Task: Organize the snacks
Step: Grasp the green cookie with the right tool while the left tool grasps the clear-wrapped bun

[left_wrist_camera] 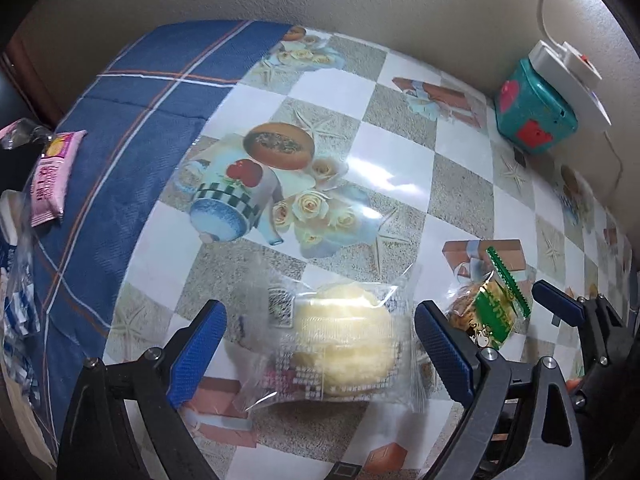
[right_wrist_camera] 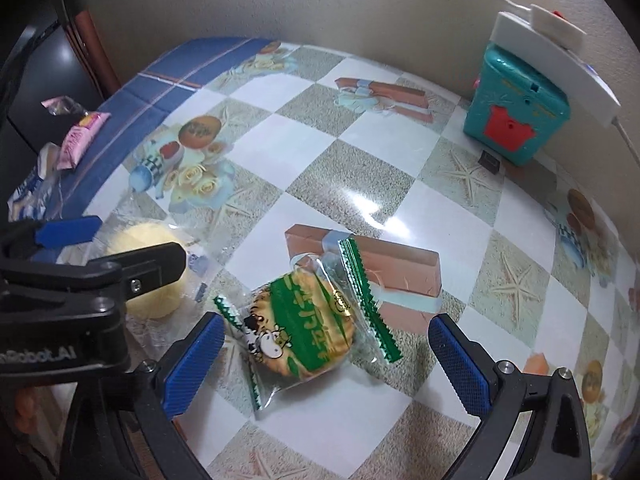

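A pale yellow round cake in a clear wrapper [left_wrist_camera: 340,344] lies on the checkered tablecloth between the fingers of my left gripper [left_wrist_camera: 320,344], which is open around it. It also shows in the right wrist view [right_wrist_camera: 156,272], partly hidden by the left gripper. A round biscuit in a green and clear wrapper [right_wrist_camera: 304,328] lies between the fingers of my right gripper [right_wrist_camera: 326,360], which is open around it. The biscuit also shows in the left wrist view [left_wrist_camera: 490,316], with a right gripper finger [left_wrist_camera: 560,304] beside it.
A pink snack packet [left_wrist_camera: 50,178] and clear-wrapped snacks [left_wrist_camera: 16,280] lie on the blue cloth [left_wrist_camera: 132,120] at the left. A teal box [right_wrist_camera: 516,116] with a white power strip [right_wrist_camera: 556,64] on top stands at the back right by the wall.
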The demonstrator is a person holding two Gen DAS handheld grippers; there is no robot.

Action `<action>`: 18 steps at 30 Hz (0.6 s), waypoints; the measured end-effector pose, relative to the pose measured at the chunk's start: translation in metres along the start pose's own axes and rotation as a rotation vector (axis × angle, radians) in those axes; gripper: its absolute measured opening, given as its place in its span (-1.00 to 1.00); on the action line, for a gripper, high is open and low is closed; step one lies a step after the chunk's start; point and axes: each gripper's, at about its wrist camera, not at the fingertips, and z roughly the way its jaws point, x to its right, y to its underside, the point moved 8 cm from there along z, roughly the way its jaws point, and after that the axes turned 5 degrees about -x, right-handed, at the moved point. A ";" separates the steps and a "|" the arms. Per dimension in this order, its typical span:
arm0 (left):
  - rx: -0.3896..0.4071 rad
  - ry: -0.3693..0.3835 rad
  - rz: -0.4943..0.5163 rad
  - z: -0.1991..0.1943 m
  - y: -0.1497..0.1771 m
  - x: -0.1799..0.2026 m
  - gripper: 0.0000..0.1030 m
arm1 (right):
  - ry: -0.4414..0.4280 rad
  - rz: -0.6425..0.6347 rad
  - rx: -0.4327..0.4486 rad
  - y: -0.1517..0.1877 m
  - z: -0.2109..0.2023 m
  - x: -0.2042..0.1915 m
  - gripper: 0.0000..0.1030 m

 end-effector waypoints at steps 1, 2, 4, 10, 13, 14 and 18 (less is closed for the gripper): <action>-0.011 -0.006 -0.004 0.003 -0.001 0.000 0.85 | 0.005 -0.003 -0.006 -0.001 0.002 0.000 1.00; -0.018 -0.006 -0.010 0.006 -0.002 0.000 0.85 | 0.012 -0.004 -0.009 -0.001 0.003 0.000 1.00; -0.037 -0.003 -0.018 0.012 -0.002 0.001 0.85 | 0.013 -0.010 -0.011 -0.003 0.005 0.000 1.00; -0.041 0.007 -0.032 0.021 0.000 0.001 0.85 | 0.018 -0.044 -0.017 -0.006 0.011 -0.007 0.98; -0.024 0.004 -0.043 0.017 0.001 -0.004 0.74 | 0.015 -0.048 -0.009 -0.005 0.013 -0.008 0.89; -0.021 0.003 -0.046 0.016 0.001 -0.005 0.71 | 0.013 -0.046 -0.003 -0.005 0.011 -0.008 0.78; -0.006 0.008 -0.059 0.015 0.004 -0.008 0.62 | 0.020 -0.031 0.017 -0.004 0.006 -0.005 0.50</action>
